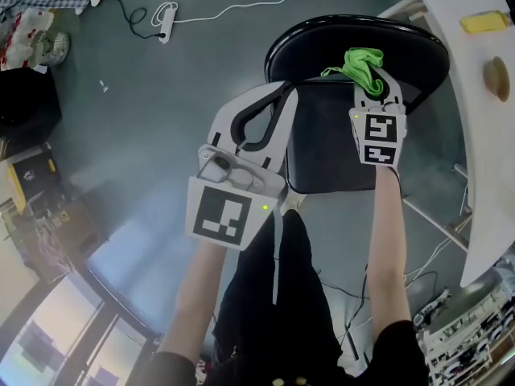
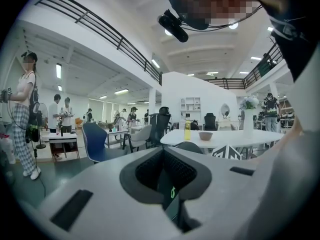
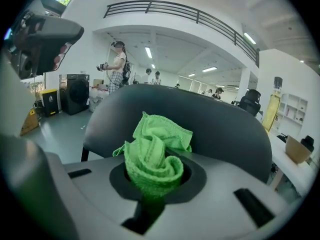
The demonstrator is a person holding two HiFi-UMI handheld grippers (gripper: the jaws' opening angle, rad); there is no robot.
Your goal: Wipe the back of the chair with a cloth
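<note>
A black chair stands below me, its curved back (image 1: 354,34) at the far side and its seat (image 1: 330,143) nearer. My right gripper (image 1: 372,85) is shut on a bunched green cloth (image 1: 362,64), which lies right by the top of the chair back. In the right gripper view the cloth (image 3: 155,154) bulges out of the right gripper (image 3: 152,186), with the chair back (image 3: 225,129) close behind it. My left gripper (image 1: 282,91) is held higher, left of the chair, shut with nothing in it. The left gripper (image 2: 170,184) points out into the room, away from the chair.
A white table (image 1: 475,135) runs along the right, close to the chair, with a yellow item (image 1: 484,22) and a tan object (image 1: 496,77) on it. A power strip (image 1: 165,18) and a cable lie on the floor. Boxes (image 1: 28,103) stand at the left.
</note>
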